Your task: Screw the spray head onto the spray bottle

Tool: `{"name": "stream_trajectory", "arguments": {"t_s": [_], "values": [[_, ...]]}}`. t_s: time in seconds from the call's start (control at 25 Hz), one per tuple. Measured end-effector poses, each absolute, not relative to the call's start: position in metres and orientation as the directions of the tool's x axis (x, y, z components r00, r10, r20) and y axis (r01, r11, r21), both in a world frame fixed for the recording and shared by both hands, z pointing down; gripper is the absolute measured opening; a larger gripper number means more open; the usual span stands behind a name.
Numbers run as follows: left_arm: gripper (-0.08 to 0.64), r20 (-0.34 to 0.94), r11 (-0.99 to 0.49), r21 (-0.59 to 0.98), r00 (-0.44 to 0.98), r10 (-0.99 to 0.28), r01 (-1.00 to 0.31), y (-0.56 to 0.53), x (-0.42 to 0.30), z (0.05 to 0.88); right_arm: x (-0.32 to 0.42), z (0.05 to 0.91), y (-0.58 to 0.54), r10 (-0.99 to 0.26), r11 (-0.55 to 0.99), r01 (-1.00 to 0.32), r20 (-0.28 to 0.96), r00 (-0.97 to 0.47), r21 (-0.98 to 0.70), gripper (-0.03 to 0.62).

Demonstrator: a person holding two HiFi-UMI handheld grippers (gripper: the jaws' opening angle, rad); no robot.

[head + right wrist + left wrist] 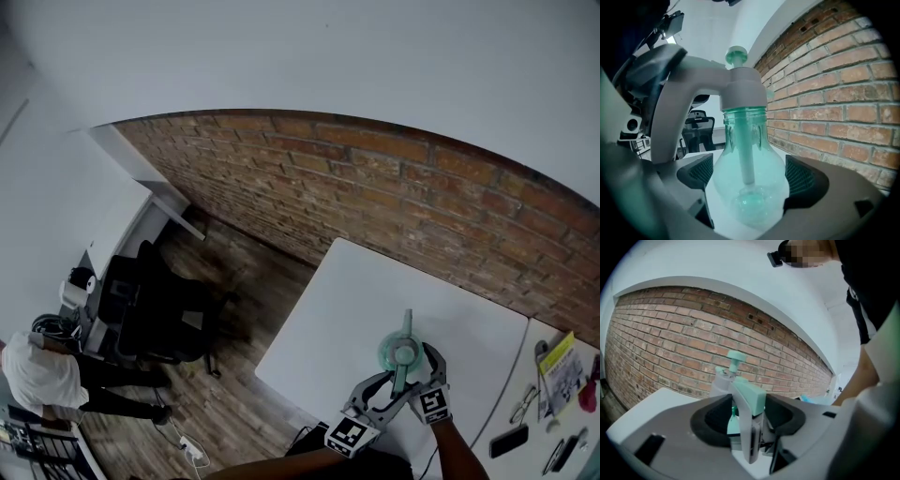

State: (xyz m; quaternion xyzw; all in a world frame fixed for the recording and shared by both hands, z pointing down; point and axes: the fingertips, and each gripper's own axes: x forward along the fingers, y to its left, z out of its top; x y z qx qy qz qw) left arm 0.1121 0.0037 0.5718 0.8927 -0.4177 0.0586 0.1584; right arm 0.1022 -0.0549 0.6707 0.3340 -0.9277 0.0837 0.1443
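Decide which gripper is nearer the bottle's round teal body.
Right. The right gripper has its fingers against both sides of the spray bottle's body; the left gripper's fingers flank the spray head's handle instead.

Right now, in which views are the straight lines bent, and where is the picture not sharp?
Head view: the red brick wall bows into an arc. Left gripper view: same bowing; the near grey spray head is soft. Right gripper view: the translucent green plastic spray bottle blurs low down.

Translucent green spray bottle (749,187), round-bellied, upright on white table (375,291), grey spray head (740,91) seated on its neck
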Motion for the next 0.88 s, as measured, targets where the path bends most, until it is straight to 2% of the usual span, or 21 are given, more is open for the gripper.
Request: {"name": "stream_trajectory", "arguments": {"t_s": [0.56, 0.88], "values": [[0.164, 0.223, -0.633, 0.179, 0.658, -0.719, -0.753, 0.004, 0.083, 0.568, 0.103, 0.672, -0.057, -0.53, 0.812, -0.578, 0.316, -0.787, -0.076, 0.469], [0.16, 0.281, -0.607, 0.107, 0.609, -0.741, -0.788, -0.017, 0.038, 0.591, 0.105, 0.671, -0.059, -0.523, 0.818, -0.57, 0.31, -0.794, -0.077, 0.468]]}}
